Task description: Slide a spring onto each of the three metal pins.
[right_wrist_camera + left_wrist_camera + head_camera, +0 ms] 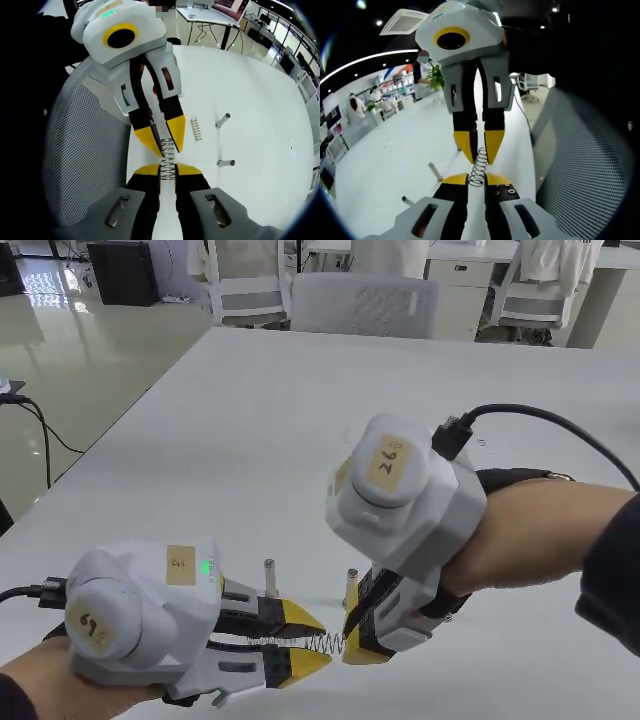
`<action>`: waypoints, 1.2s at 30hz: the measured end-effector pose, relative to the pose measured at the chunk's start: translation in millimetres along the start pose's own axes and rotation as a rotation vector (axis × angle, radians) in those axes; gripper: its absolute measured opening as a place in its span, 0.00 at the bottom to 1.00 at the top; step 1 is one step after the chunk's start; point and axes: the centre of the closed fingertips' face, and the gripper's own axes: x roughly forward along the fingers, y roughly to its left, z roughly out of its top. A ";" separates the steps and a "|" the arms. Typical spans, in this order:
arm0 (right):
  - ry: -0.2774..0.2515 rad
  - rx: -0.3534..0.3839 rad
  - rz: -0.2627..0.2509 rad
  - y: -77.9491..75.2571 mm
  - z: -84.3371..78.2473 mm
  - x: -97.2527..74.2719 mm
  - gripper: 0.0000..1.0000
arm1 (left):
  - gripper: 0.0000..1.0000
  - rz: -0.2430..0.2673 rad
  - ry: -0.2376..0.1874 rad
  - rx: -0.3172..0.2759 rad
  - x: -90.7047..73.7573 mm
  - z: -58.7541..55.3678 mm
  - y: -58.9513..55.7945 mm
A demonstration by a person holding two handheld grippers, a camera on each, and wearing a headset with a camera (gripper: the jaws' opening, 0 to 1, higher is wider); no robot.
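Note:
Low over the white table, a short steel spring stretches between my two grippers. My left gripper is shut on one end and my right gripper is shut on the other. In the left gripper view the spring runs from my own yellow tips up to the right gripper's tips. The right gripper view has the spring rising from its own tips. Two metal pins stand upright just behind the grippers. A second spring lies loose near the pins.
Grey office chairs stand past the table's far edge. A mesh chair back sits close beside the table's near edge. A black cable loops off my right gripper. The floor drops away on the left.

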 end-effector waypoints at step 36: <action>-0.142 -0.014 -0.056 -4.2 26.8 -27.8 0.16 | 0.02 0.002 0.005 -0.015 0.5 -3.5 0.0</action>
